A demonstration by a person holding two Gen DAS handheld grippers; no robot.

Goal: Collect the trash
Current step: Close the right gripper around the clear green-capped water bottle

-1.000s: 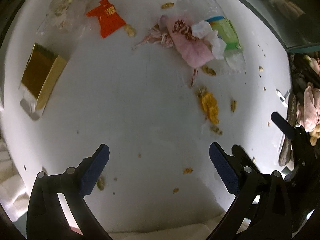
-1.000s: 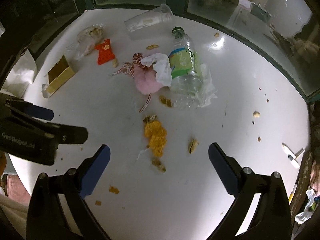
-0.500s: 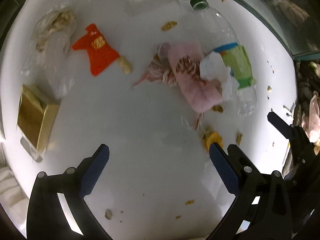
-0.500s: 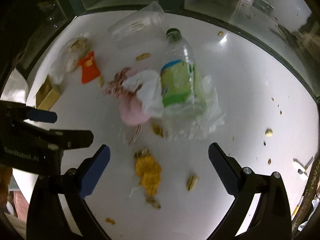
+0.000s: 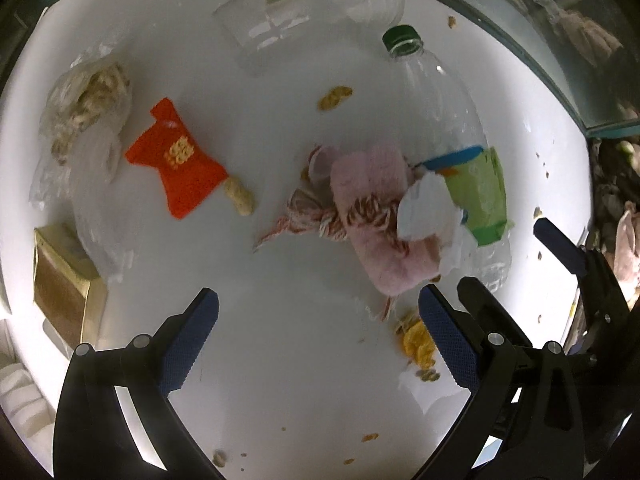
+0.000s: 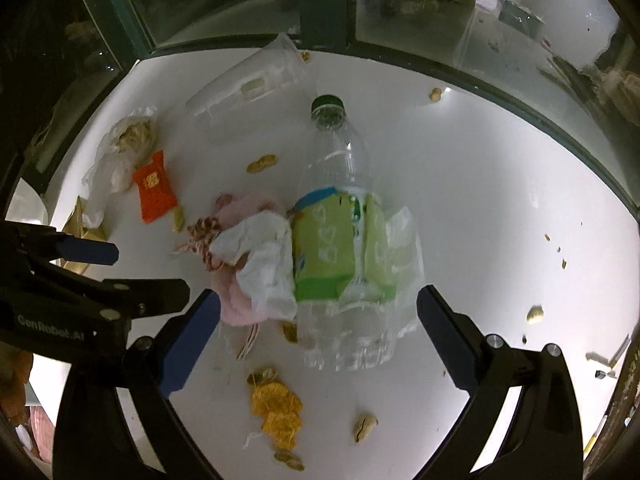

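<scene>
1 clear bottle (image 6: 340, 216), green label, capped

Clear bottle (image 6: 340, 236) with green label and cap, pink cloth (image 5: 380, 232), red-and-white twine (image 5: 320, 216).

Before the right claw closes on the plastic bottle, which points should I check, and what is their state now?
1. Right claw open: ok.
2. Plastic bottle lying between its fingers: ok, base nearest.
3. Bottle free of other trash: not ok, white tissue and pink cloth lie against it.
4. Left claw open, holding nothing: ok.
5. Left claw away from the right finger path: cannot tell.
6. Bottle cap on: ok.
</scene>
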